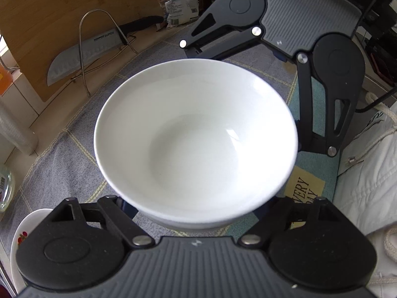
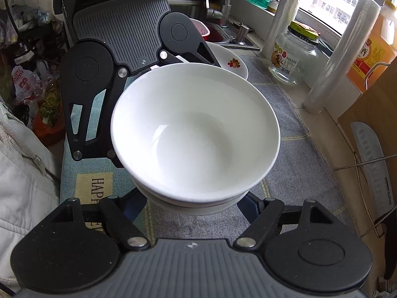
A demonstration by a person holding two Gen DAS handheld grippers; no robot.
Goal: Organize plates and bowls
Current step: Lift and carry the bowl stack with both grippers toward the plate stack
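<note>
Two round white china bowls (image 1: 196,139), stacked, sit between the left tongs (image 1: 196,213) and right tongs (image 2: 193,206), both clamped on them. Loose squeezing could drop them onto the grey cloth (image 2: 292,149).

Each camera sits just behind its own gripper and looks steeply down along the fingers, very near the white bowl (image 1: 196,141), which fills the middle of both views. The two face each other across it: the left wrist view shows the right gripper (image 1: 248,57) beyond the bowl, the right wrist view the left gripper (image 2: 124,114). Both share the table's grey cloth (image 2: 292,173).
</note>
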